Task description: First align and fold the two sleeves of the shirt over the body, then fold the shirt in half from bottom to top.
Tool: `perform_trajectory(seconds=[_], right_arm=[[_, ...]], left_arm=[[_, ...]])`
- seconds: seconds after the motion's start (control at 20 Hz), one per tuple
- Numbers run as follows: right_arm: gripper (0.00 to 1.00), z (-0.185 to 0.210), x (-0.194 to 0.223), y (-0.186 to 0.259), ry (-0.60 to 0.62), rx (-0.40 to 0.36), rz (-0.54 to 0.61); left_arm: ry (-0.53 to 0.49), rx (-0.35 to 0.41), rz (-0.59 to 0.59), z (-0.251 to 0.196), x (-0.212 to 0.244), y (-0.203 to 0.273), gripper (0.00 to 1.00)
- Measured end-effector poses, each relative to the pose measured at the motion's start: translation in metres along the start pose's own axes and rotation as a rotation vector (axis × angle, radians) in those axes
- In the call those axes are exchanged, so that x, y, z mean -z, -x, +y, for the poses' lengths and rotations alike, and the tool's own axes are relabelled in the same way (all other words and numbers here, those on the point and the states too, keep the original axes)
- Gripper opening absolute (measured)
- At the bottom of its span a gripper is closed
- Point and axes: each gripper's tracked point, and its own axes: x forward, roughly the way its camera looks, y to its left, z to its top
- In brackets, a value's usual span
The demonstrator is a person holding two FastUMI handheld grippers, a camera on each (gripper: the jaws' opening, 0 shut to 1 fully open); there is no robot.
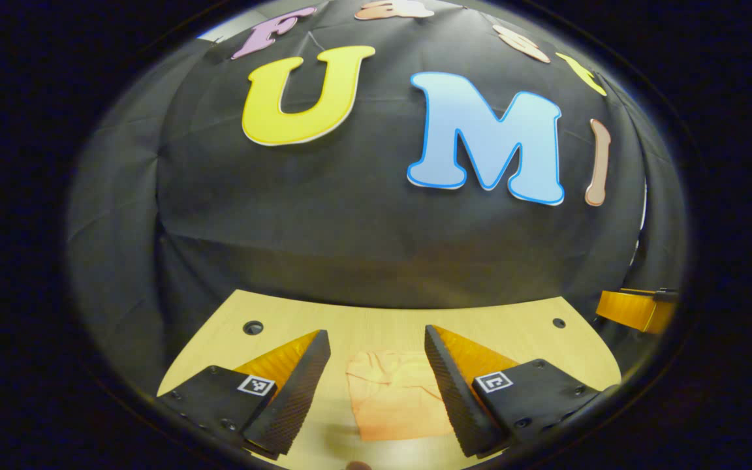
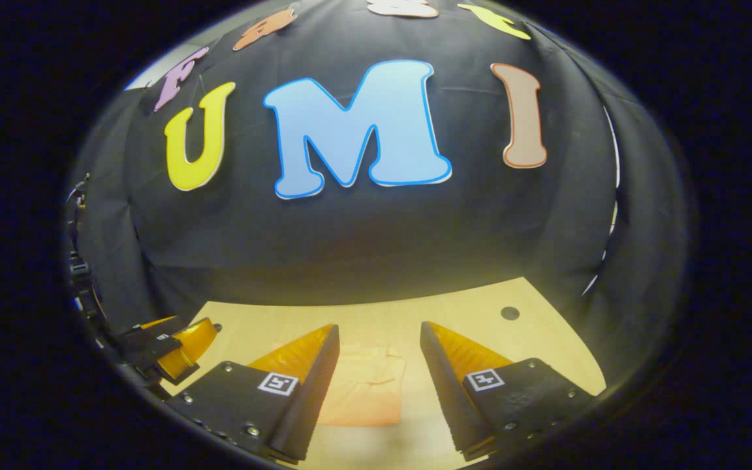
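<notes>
In the left gripper view, the left gripper (image 1: pixel 376 385) hangs above the table with its two fingers spread wide apart, nothing between the ribbed pads (image 1: pixel 297 391). Each finger carries a small square black-and-white marker tag (image 1: pixel 256 384) on its base. Seen through the gap between the fingers lies the pale orange cloth shirt (image 1: pixel 397 395), folded into a compact, roughly rectangular bundle with soft creases across its top layer. It rests flat on the light wooden table (image 1: pixel 376 320), apart from both fingers. The tabletop has a small round dark hole (image 1: pixel 253 327) near its far left corner and another near its far right corner. At the right edge of this view, the tip of the other gripper pokes in beside the table.

In the right gripper view, the right gripper (image 2: pixel 379 385) is likewise held above the table, its fingers parted and holding nothing. The folded shirt (image 2: pixel 366 385) shows in the gap, nearer to the left finger and partly hidden behind it. A round hole (image 2: pixel 510 313) marks the table's (image 2: pixel 480 326) far right corner. At the left edge the left gripper (image 2: pixel 173 346) appears, low over the table's near left side, well apart from the shirt. Behind the table hangs the black cloth booth wall (image 2: pixel 376 235).
</notes>
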Motion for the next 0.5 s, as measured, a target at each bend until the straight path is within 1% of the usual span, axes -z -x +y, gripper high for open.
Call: perform_trajectory(seconds=[0.15,0.3,0.4,0.5], right_arm=[[0.78,0.003,-0.001,0.007,0.009,-0.007,-0.047],[0.78,0.006,0.003,0.017,0.023,0.003,-0.090],[0.78,0.010,0.004,0.022,0.034,0.016,-0.113],[0.78,0.011,0.005,0.024,0.030,0.020,-0.134]], left_arm=[[-0.004,-0.004,-0.017,0.003,-0.004,0.003,0.96],[-0.011,-0.029,-0.043,0.004,-0.007,0.001,0.96],[-0.026,-0.044,-0.065,0.003,-0.007,0.002,0.95],[-0.046,-0.051,-0.087,0.003,-0.008,0.002,0.96]])
